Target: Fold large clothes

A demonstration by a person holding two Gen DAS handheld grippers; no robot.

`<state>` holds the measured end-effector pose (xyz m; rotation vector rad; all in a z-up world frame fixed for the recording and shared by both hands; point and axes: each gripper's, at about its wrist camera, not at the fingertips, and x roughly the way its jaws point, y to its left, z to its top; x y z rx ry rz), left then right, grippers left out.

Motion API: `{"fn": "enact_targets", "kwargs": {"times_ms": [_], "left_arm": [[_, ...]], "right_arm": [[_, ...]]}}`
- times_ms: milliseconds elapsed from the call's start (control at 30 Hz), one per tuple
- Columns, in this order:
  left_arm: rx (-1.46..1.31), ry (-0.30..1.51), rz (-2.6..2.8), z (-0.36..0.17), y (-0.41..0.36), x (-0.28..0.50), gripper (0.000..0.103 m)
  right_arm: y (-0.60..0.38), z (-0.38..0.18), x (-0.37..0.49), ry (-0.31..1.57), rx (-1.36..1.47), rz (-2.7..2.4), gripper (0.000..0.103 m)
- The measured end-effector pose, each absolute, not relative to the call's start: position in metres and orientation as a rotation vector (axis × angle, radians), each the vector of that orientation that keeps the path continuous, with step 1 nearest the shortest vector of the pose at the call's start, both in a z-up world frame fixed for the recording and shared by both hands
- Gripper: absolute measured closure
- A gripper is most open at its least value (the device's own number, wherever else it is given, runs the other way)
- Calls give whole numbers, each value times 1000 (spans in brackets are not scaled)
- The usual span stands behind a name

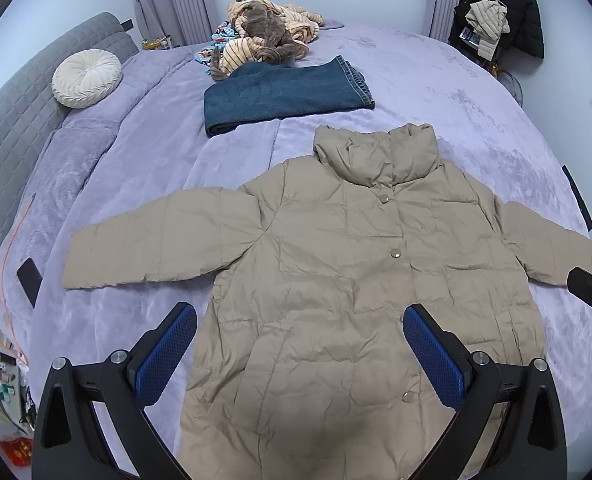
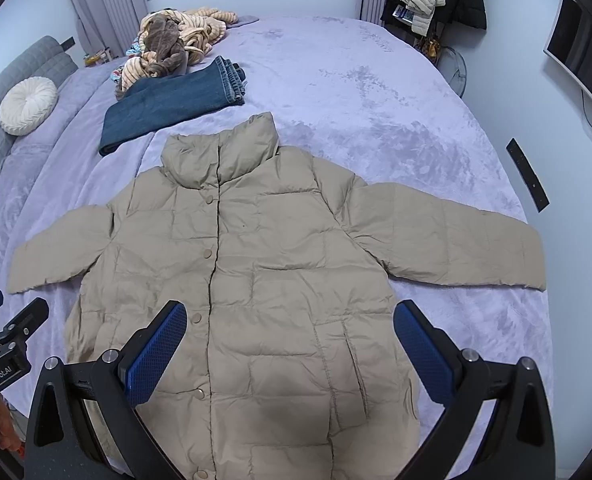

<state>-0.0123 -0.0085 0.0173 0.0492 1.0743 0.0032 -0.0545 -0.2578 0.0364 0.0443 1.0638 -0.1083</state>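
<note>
Left edge: grey headboard (image 1: 12, 128), round cream cushion (image 1: 86, 78), dark phone (image 1: 29, 281) on the bed (image 1: 475, 120).

Left tongs (image 1: 299, 350): spread apart, empty, hovering over the lower left front of the jacket.

Centre: beige puffer jacket (image 1: 355, 264) lies flat, front up, snapped shut, collar away from the viewer, both sleeves out sideways. Folded jeans (image 1: 284, 94) just beyond the collar, apart from it; pile of striped fabric (image 1: 268, 36) further back.

Right tongs (image 2: 290, 348): spread apart, empty, over the lower right front.

Risk, as judgement: slick padded shell may slip from a shallow pinch; trapped air could spring a fold open; grabbing one layer only would skew the body.
</note>
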Motion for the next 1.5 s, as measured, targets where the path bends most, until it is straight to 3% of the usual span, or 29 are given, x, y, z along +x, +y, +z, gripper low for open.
{"fn": "enact_targets", "kwargs": {"times_ms": [1500], "left_arm": [[50,1070,10,20,-4,-11,0]], "right_arm": [[-259,38,-54,1061,37,-114,0]]}}
